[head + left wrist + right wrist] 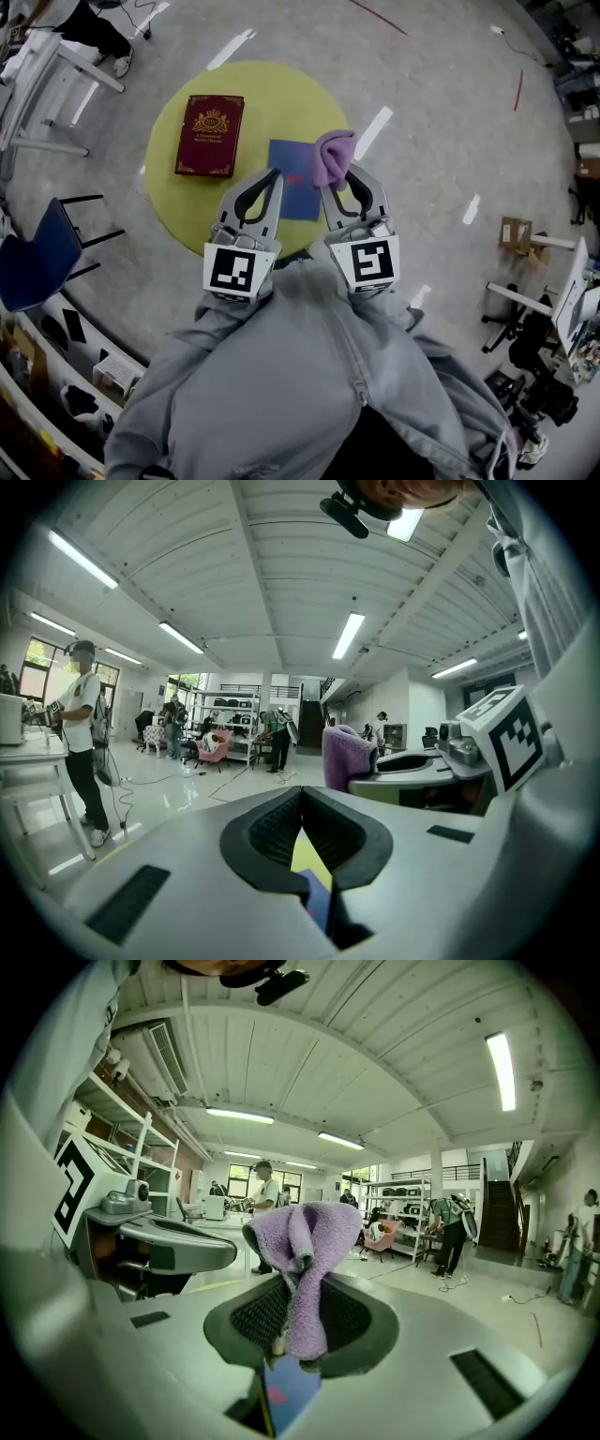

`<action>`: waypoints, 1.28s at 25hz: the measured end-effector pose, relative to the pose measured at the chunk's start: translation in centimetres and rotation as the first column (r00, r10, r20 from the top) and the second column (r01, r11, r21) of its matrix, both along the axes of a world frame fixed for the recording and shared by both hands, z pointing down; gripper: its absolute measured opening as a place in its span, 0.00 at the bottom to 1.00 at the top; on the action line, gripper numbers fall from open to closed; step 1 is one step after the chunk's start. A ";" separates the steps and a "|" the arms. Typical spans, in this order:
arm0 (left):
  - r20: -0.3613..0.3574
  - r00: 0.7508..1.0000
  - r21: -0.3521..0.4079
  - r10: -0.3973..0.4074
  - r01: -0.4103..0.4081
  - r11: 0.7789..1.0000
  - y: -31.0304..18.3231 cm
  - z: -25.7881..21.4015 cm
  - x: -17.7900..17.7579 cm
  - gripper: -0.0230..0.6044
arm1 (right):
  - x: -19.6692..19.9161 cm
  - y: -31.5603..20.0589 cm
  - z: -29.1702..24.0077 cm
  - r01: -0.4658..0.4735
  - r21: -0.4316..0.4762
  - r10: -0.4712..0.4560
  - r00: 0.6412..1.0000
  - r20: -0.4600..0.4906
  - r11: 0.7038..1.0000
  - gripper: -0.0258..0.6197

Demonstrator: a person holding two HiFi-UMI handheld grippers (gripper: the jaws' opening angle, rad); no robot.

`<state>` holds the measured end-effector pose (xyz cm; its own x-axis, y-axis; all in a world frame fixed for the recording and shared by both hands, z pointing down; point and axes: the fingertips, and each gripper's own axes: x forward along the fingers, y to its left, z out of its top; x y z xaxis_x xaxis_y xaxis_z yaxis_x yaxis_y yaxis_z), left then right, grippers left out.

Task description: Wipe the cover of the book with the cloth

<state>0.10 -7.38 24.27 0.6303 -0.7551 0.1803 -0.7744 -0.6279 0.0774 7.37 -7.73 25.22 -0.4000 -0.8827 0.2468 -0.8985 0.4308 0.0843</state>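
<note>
A purple cloth (335,157) hangs bunched from my right gripper (345,174), which is shut on it above the right part of a round yellow table (178,202). In the right gripper view the cloth (305,1251) stands up out of the closed jaws (298,1335), and a blue book (286,1396) shows below them. That blue book (295,180) lies flat near the table's middle. A red book with a gold crest (209,136) lies to its left. My left gripper (273,176) is shut with nothing in it, its tip at the blue book's left edge (321,902).
A blue chair (37,253) stands left of the table and a white table frame (56,84) at the far left. A cardboard box (514,232) and an office chair (525,333) are on the floor to the right. People stand at shelves (225,726) across the hall.
</note>
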 end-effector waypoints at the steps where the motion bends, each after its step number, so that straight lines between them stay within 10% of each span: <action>1: 0.002 1.000 -0.009 0.004 -0.004 1.000 -0.2 0.4 -0.1 0.07 | -0.1 -0.4 0.4 0.001 -0.007 -0.001 1.000 0.001 1.000 0.19; 22: 0.038 0.999 -0.113 0.026 -0.022 0.993 -3.8 11.4 -1.0 0.07 | -1.8 -6.2 11.2 0.078 -0.158 -0.086 0.995 -0.049 0.984 0.19; 32: 0.070 0.997 -0.193 0.013 0.000 0.981 -3.5 16.7 -2.1 0.07 | -3.1 -8.7 17.3 0.199 -0.325 -0.231 0.971 -0.061 0.924 0.19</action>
<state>-2.01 -10.88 40.97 0.6156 -0.6980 0.3659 -0.7782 -0.6115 0.1428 4.25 -16.40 42.53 -0.5319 -0.6488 0.5443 -0.7756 0.6312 -0.0055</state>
